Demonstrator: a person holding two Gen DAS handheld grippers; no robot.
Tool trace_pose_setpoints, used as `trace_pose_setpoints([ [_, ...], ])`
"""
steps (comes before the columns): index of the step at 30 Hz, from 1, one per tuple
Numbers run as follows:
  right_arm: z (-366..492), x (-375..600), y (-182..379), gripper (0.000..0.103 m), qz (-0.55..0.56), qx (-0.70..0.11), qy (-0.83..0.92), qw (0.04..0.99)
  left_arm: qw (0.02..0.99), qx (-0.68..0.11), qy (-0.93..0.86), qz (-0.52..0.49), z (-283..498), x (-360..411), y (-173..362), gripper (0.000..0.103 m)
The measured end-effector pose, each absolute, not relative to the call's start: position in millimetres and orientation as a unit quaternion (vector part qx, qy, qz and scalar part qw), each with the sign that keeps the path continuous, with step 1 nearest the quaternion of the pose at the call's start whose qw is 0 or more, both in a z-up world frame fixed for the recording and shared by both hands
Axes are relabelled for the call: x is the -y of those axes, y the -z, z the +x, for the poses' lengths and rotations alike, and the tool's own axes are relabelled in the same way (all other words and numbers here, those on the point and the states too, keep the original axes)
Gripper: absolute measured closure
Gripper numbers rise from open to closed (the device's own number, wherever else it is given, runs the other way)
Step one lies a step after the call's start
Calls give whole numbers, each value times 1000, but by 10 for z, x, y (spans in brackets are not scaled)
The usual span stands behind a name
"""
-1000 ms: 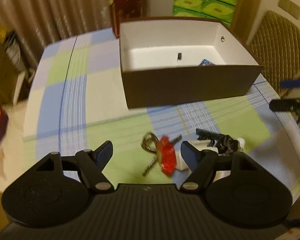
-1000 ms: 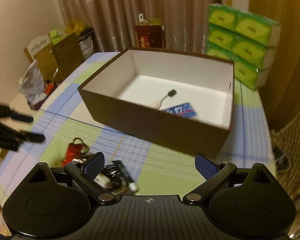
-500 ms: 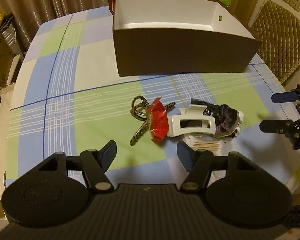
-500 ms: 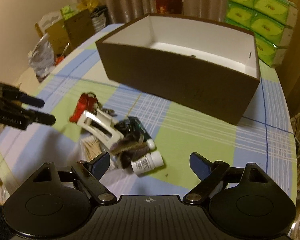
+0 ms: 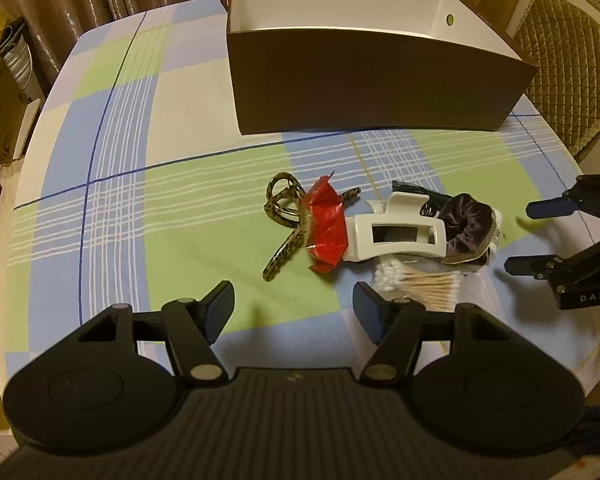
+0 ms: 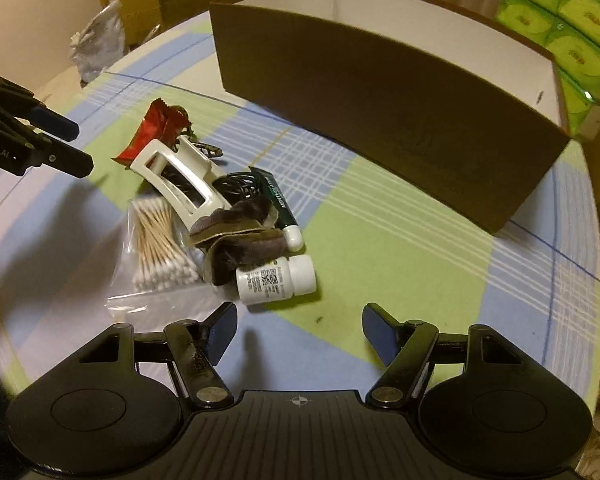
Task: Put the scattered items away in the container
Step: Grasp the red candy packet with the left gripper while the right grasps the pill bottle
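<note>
A: Container (image 5: 372, 92) status? Brown box, white inside, seen ahead of both claws on the checked worktop (image 5: 112, 152), well beyond the pile.

B: Confirmed. Left claw (image 5: 294, 312) is seen open, nothing between the pads. Just ahead of it: leopard-print hair clip (image 5: 284, 224), red wrapper (image 5: 327, 228). Ahead and to its right: white claw clip (image 5: 398, 232), dark scrunchie (image 5: 466, 226), bag of cotton swabs (image 5: 420, 280) just off its right pad.

A: Right claw (image 6: 298, 330)?

B: Jaws have just been closing, but a clear gap is kept; nothing is gripped. White pill bottle (image 6: 276, 280) is lying just ahead of its left pad, not touched. Green tube (image 6: 280, 204) is found further ahead, beside the scrunchie.

A: Claws relative to each other?

B: Pile is flanked from both sides. Each claw is visible in the other's view.
</note>
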State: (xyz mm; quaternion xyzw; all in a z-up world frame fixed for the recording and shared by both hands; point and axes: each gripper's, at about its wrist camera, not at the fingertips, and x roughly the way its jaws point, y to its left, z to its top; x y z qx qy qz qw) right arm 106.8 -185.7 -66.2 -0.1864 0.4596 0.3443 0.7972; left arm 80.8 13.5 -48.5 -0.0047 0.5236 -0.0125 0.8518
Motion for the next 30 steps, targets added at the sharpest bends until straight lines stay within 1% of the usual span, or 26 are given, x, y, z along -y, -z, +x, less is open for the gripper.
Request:
trace_pose_setpoints([
  [3,1109,1804,704,37,-193,-458,-351,793,851,-526,11,-6,817,-138,501,42],
  [5,1133,1767,733,44,-197,-457,-358,791,850,-526,10,-7,819,-142,507,42],
  [7,1151,1740,763,47,-201,-456,-363,788,851,-525,9,-8,823,-147,510,42],
  [10,1160,1706,788,48,-205,-453,-368,786,851,-525,7,-11,835,-151,509,42],
  [12,1162,1701,790,54,-202,-451,-371,786,853,-522,10,-15,843,-146,498,42],
  [13,1166,1699,796,59,-201,-452,-371,786,854,-520,12,-17,850,-140,492,42],
  [19,1197,1746,796,59,-190,-457,-349,796,860,-510,19,-19,938,-83,483,42],
  [24,1245,1961,780,59,-169,-469,-312,809,865,-501,15,-24,1064,-72,483,48],
  [26,1248,2068,773,59,-161,-473,-300,812,866,-498,12,-29,1128,-81,485,54],
  [30,1251,2228,760,59,-145,-480,-281,818,865,-500,12,-42,1258,-84,521,61],
])
